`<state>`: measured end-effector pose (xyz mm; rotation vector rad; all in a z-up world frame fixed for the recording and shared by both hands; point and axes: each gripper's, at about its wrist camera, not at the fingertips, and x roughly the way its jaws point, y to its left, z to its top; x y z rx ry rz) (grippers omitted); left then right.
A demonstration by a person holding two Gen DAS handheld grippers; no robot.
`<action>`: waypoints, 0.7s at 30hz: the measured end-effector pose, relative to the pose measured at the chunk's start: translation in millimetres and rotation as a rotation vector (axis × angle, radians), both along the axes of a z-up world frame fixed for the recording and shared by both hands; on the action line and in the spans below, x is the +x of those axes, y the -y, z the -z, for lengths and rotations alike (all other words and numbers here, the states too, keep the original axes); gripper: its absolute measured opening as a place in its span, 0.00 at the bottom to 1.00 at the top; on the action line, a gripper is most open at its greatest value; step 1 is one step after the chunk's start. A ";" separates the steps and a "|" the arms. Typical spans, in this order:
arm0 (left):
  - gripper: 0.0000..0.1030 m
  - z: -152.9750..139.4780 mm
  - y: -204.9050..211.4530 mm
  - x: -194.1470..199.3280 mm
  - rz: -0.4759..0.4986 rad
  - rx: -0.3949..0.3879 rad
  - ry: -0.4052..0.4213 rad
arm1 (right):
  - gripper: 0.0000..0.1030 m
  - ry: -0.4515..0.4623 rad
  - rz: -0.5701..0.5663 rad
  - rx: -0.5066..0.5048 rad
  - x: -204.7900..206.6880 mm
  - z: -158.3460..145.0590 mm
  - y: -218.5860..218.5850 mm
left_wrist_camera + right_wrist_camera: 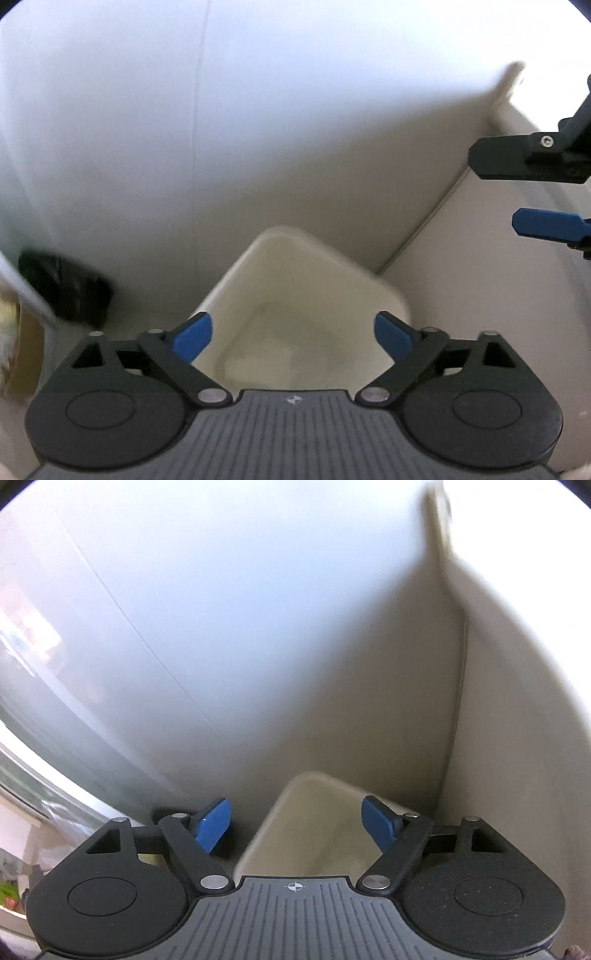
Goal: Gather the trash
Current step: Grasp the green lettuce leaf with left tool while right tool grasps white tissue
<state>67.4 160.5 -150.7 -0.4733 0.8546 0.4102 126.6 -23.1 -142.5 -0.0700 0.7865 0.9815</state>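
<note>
Both views showed one cream bin standing in the corner where the white wall met a beige side panel, just below and ahead of your fingers. Its inside looked bare apart from faint staining on the bottom; blur hid finer detail, so no liner or loose trash could be confirmed in it. A crumpled black bag lay on the floor left of the bin, against the wall, apart from it.

Your left gripper had its fingers spread wide over the bin mouth, nothing between them. Your right gripper was also spread wide and empty, straddling the bin's left rim; in the left wrist view it sat off at the right edge, well clear of the bin.

My read: you were between grasps, likely just after a release at the bin, or about to deal with the bag. Next move probably called for swinging left and down to the black bag, closing on a bunched fold, not the flat film.
</note>
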 end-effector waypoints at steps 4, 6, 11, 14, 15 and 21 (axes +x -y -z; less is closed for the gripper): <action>0.99 -53.9 24.8 4.8 0.098 0.098 0.053 | 0.94 0.140 0.114 0.062 -6.1 -52.4 51.1; 0.99 -76.8 42.1 6.6 0.154 0.142 0.081 | 0.95 0.214 0.181 0.068 -5.3 -75.9 81.9; 0.99 -114.2 82.2 13.3 0.283 0.173 0.143 | 0.96 0.314 0.374 0.028 3.6 -109.5 154.9; 0.99 -119.3 104.8 19.4 0.359 0.178 0.172 | 0.97 0.370 0.445 0.008 5.3 -118.3 191.9; 0.99 -123.0 114.6 22.6 0.387 0.186 0.178 | 0.98 0.383 0.465 0.005 6.2 -119.0 200.9; 0.99 -136.3 164.3 40.3 0.562 0.237 0.263 | 0.99 0.427 0.529 -0.084 17.6 -120.1 252.7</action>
